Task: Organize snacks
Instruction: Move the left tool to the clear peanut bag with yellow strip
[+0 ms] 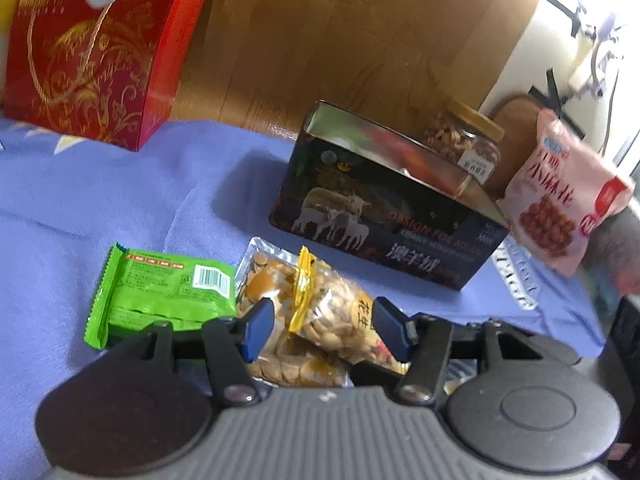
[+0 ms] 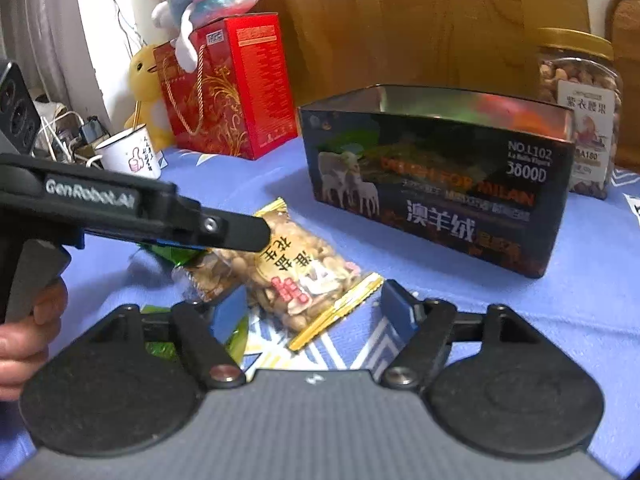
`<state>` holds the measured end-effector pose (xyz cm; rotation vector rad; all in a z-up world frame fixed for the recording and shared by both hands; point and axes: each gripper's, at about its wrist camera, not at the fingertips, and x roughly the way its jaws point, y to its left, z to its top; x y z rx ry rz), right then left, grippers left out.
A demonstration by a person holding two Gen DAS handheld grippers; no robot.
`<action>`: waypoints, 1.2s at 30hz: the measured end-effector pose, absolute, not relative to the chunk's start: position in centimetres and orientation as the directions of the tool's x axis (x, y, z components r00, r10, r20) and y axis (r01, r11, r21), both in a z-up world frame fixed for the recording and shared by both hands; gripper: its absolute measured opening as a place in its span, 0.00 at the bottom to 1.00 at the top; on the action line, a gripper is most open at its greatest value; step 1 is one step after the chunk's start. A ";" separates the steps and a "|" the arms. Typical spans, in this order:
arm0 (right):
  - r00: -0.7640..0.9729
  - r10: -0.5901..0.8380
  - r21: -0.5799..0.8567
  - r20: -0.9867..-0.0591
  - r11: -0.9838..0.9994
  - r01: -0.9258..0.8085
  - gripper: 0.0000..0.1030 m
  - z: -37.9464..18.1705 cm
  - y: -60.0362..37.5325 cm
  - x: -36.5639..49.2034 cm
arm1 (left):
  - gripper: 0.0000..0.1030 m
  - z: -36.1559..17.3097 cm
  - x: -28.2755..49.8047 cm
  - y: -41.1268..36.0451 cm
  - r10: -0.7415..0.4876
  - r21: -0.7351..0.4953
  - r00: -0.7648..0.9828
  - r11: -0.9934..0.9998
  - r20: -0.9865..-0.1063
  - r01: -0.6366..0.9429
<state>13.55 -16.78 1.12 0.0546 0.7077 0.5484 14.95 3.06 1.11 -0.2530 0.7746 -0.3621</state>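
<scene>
A clear peanut packet (image 1: 340,312) (image 2: 296,276) with yellow sealed ends lies on the blue cloth (image 1: 120,200), on top of a second clear packet of flat nuts (image 1: 264,276). A green packet (image 1: 160,296) lies beside them. My left gripper (image 1: 326,330) is low over the pile, open, with the peanut packet between its blue pads. In the right wrist view one of its black fingers (image 2: 240,232) reaches over the packet's far end. My right gripper (image 2: 316,312) is open wide, the packet's near yellow end between its fingertips. Behind stands an open dark tin (image 1: 380,216) (image 2: 436,184).
A jar of nuts (image 1: 460,140) (image 2: 576,108) stands behind the tin, with a pink snack bag (image 1: 560,200) tilted at the tin's right end. At the back left are a red gift box (image 1: 92,48) (image 2: 228,88), plush toys and a white mug (image 2: 128,152). A hand (image 2: 24,344) holds the left gripper.
</scene>
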 end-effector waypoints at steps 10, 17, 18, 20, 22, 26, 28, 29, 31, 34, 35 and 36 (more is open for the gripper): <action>0.652 0.429 0.112 -0.626 0.876 -0.469 0.63 1.0 -15.5 13.2 | 0.44 1.1 13.6 0.8 -0.311 -0.216 0.686 0.951 -0.658 0.223; 0.672 0.419 0.040 -0.611 0.864 -0.503 0.40 1.3 -14.8 12.0 | 0.42 1.1 13.4 0.7 -0.309 -0.216 0.682 0.951 -0.663 0.221; 0.675 0.415 0.030 -0.611 0.863 -0.504 0.39 1.3 -14.8 11.9 | 0.42 1.1 13.3 0.6 -0.306 -0.213 0.683 0.952 -0.663 0.220; 0.677 0.410 0.018 -0.611 0.863 -0.505 0.35 1.3 -14.7 11.6 | 0.42 1.1 13.2 0.5 -0.300 -0.205 0.686 0.954 -0.663 0.218; 0.678 0.407 0.016 -0.613 0.863 -0.504 0.32 1.3 -14.7 11.5 | 0.42 1.2 13.1 0.3 -0.292 -0.195 0.688 0.956 -0.664 0.217; 0.680 0.397 0.016 -0.616 0.870 -0.493 0.24 1.2 -15.0 11.0 | 0.40 1.2 13.0 0.0 -0.283 -0.180 0.691 0.959 -0.666 0.219; 0.683 0.390 0.020 -0.617 0.876 -0.482 0.23 1.2 -15.3 10.7 | 0.39 1.2 12.9 -0.1 -0.280 -0.175 0.693 0.960 -0.665 0.220; 0.684 0.389 0.025 -0.617 0.879 -0.477 0.22 1.2 -15.5 10.6 | 0.38 1.2 12.9 -0.1 -0.283 -0.177 0.692 0.959 -0.664 0.222; 0.685 0.388 0.041 -0.617 0.885 -0.464 0.22 1.2 -15.9 10.4 | 0.37 1.2 12.9 -0.1 -0.291 -0.182 0.688 0.956 -0.665 0.228; 0.685 0.389 0.070 -0.616 0.893 -0.445 0.22 1.2 -16.6 10.2 | 0.37 1.1 12.7 -0.5 -0.291 -0.174 0.687 0.956 -0.665 0.237; 0.684 0.392 0.079 -0.615 0.894 -0.442 0.23 1.2 -16.8 10.1 | 0.37 1.1 12.6 -0.6 -0.287 -0.167 0.689 0.957 -0.665 0.238; 0.683 0.395 0.087 -0.614 0.894 -0.439 0.23 1.2 -16.9 10.0 | 0.37 1.1 12.6 -0.7 -0.282 -0.160 0.692 0.958 -0.665 0.237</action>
